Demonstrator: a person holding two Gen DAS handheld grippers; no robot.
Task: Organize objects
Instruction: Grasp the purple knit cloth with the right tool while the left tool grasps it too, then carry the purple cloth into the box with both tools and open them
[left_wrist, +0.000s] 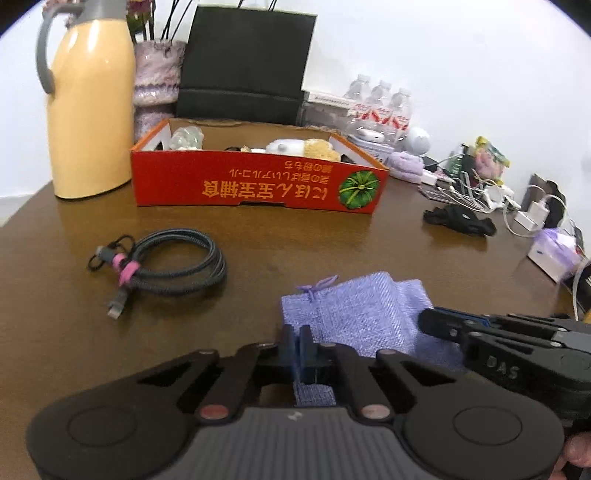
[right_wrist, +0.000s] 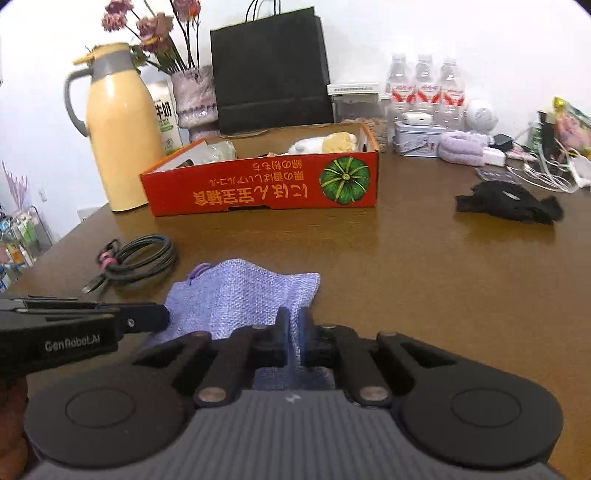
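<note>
A purple woven drawstring pouch (left_wrist: 362, 314) lies on the brown table, close in front of both grippers. My left gripper (left_wrist: 297, 332) is shut on the pouch's near left corner, with fabric showing between its blue pads. My right gripper (right_wrist: 293, 326) is shut on the pouch (right_wrist: 240, 295) at its near right edge. Each gripper shows in the other's view: the right gripper (left_wrist: 424, 323) comes in from the right, and the left gripper (right_wrist: 162, 315) from the left. Behind stands the red cardboard box (left_wrist: 258, 184) holding several small items. A coiled dark cable (left_wrist: 170, 262) lies to the left.
A yellow thermos jug (left_wrist: 92, 110), a purple vase (left_wrist: 155, 81) and a black paper bag (left_wrist: 247, 62) stand behind the box. A black cloth item (right_wrist: 509, 203) lies at the right. Water bottles (right_wrist: 424, 85), chargers and white cables crowd the far right edge.
</note>
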